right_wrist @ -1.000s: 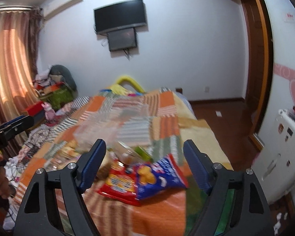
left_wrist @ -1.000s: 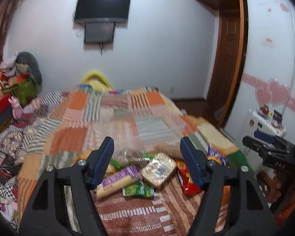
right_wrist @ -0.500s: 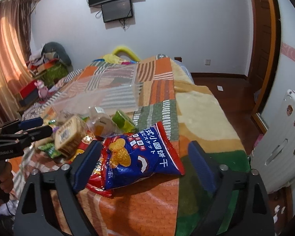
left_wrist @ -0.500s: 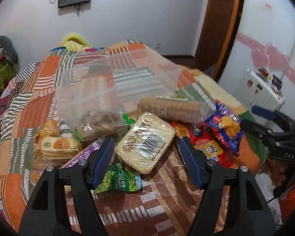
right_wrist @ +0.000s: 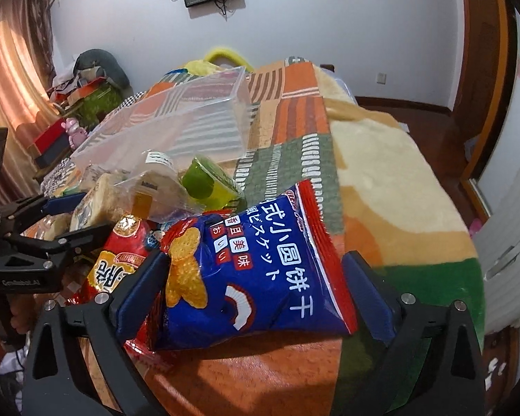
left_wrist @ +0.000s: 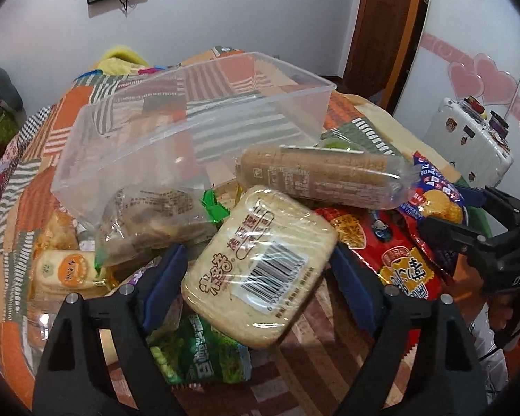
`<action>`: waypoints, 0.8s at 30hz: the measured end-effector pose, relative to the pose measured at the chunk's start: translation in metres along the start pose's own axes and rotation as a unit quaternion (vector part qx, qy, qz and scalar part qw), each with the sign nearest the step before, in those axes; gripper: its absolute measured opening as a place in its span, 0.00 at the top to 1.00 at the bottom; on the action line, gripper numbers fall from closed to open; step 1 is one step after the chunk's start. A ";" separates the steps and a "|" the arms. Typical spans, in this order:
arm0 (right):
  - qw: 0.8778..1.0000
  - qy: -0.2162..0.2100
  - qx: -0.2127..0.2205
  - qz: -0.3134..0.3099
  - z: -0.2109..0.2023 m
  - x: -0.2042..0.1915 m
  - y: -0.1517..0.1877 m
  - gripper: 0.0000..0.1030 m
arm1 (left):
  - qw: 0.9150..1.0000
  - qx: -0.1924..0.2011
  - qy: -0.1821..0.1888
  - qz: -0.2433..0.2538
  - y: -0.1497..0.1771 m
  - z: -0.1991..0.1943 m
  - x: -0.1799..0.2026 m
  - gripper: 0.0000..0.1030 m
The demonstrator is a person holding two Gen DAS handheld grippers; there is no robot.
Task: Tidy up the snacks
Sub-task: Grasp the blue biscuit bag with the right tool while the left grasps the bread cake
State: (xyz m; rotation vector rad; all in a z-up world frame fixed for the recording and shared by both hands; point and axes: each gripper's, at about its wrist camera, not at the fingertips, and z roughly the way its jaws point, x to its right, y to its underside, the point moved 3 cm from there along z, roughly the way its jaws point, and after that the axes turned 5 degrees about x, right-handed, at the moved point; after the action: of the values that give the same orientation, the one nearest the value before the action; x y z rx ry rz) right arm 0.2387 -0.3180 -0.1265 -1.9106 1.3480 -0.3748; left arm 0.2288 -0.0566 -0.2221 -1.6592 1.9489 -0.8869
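Observation:
A heap of snacks lies on the patchwork bed. My left gripper (left_wrist: 260,277) is open, its jaws on either side of a beige toast pack with a barcode (left_wrist: 260,263). My right gripper (right_wrist: 249,287) is open around a blue biscuit bag (right_wrist: 246,270), which lies on a red snack bag (right_wrist: 121,249). A clear plastic bin (left_wrist: 197,118) stands empty behind the heap; it also shows in the right wrist view (right_wrist: 176,128). A long cracker sleeve (left_wrist: 315,176) and a green pea bag (left_wrist: 197,350) lie beside the toast pack.
A clear bag of brown cakes (left_wrist: 152,222), a round cracker pack (left_wrist: 65,270) and a green jelly cup (right_wrist: 207,180) are in the heap. A white suitcase (left_wrist: 468,142) stands right of the bed. Clutter (right_wrist: 90,86) is piled by the curtain.
Both grippers have moved down and forward to the snacks. The left jaws now flank the toast pack, the right jaws flank the blue bag. Both remain open.

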 end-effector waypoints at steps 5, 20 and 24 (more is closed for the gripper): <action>1.000 -0.009 0.006 0.012 -0.003 0.000 -0.001 0.11 | 1.000 0.011 0.004 -0.002 0.003 -0.003 0.001 0.28; 0.999 0.008 0.034 0.005 -0.017 -0.002 -0.015 0.52 | 0.999 0.028 0.015 -0.017 0.007 -0.037 0.004 0.46; 0.999 0.016 0.040 -0.001 -0.021 -0.004 -0.019 0.53 | 0.999 0.040 0.007 -0.019 0.003 -0.052 0.003 0.47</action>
State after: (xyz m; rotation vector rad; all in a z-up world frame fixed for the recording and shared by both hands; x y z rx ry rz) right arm 0.2366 -0.3204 -0.0981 -1.8476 1.3319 -0.4545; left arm 0.1904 -0.0492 -0.1872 -1.6541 1.8721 -0.9800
